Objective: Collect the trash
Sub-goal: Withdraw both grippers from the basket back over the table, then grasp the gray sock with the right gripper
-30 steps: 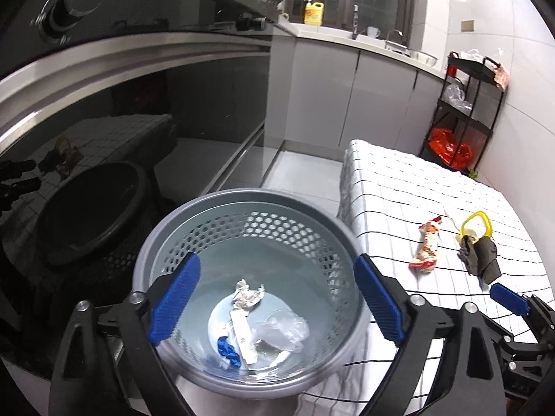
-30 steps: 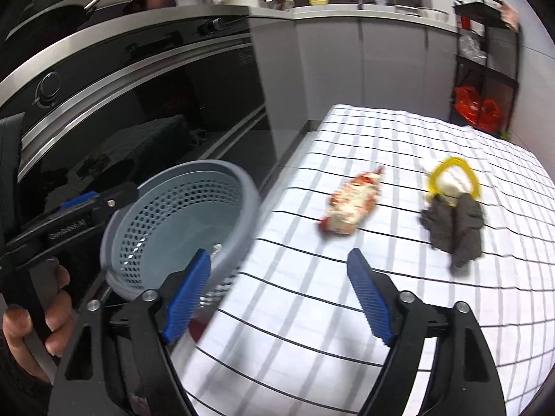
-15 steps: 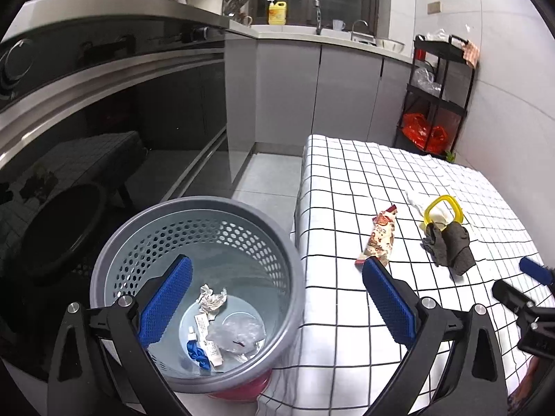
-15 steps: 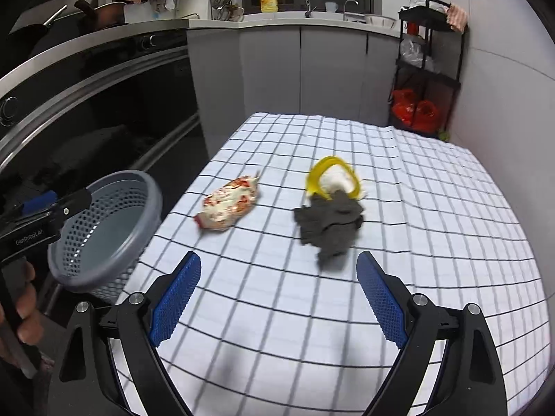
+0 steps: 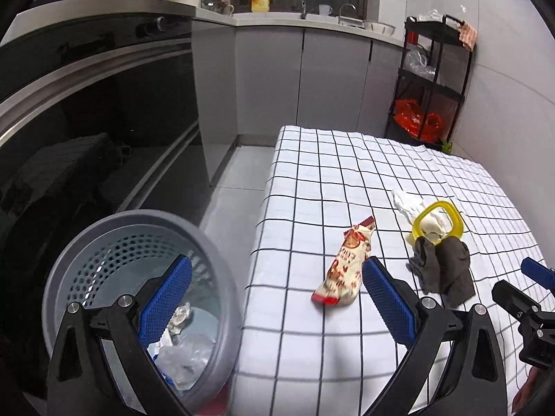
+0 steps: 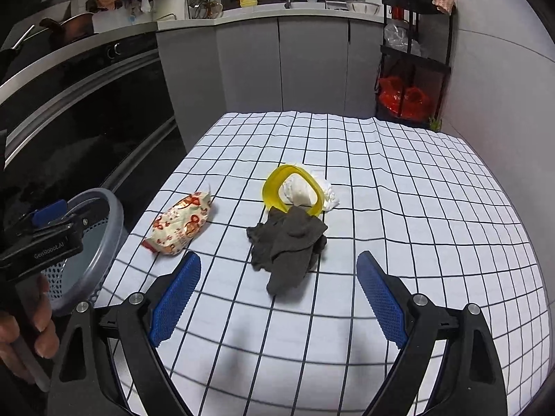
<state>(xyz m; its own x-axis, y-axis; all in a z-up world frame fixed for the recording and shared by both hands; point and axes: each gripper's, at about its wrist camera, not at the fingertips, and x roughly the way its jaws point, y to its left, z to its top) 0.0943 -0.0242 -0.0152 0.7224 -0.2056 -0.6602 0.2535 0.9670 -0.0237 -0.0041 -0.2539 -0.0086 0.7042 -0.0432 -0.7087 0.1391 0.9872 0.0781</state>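
Checked table (image 6: 399, 208), left view alone shows crumpled trash (image 5: 180, 353) inside basket (image 5: 222, 263)

Wrapper (image 6: 180, 223) left of cloth (image 6: 288, 242) on table (image 6: 433, 190).

Grey perforated bin (image 5: 104, 242) holding crumpled scraps, red-printed wrapper (image 6: 180, 223), dark rag (image 6: 288, 246) touching yellow ring (image 6: 293, 190), on checked cloth (image 6: 416, 208)

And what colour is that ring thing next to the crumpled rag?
Yellow. The ring shows best in the right wrist view.
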